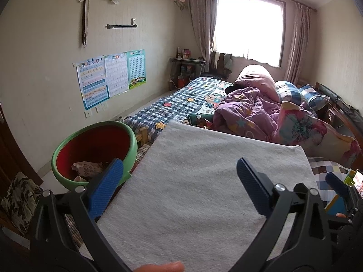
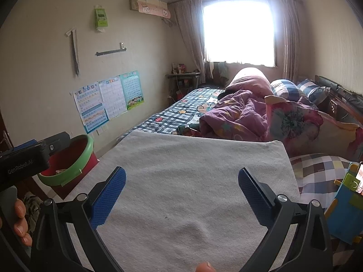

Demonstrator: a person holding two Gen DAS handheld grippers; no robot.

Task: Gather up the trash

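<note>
A green-rimmed red bin (image 1: 68, 149) stands at the left of the grey cloth (image 1: 204, 192), with crumpled paper trash (image 1: 88, 167) inside. It also shows in the right wrist view (image 2: 84, 161). My left gripper (image 1: 180, 181) is open and empty above the cloth, its left finger (image 1: 106, 188) in front of the bin's rim. My right gripper (image 2: 181, 190) is open and empty over the grey cloth (image 2: 192, 181). The left gripper's body (image 2: 25, 161) shows at the far left of the right wrist view.
A bed with a checked sheet (image 1: 181, 99) and a heap of purple and pink quilts (image 1: 261, 111) lies beyond the cloth. A checked pillow (image 2: 317, 172) and a blue-green toy (image 2: 347, 195) lie at the right. A desk (image 1: 186, 64) stands under the window.
</note>
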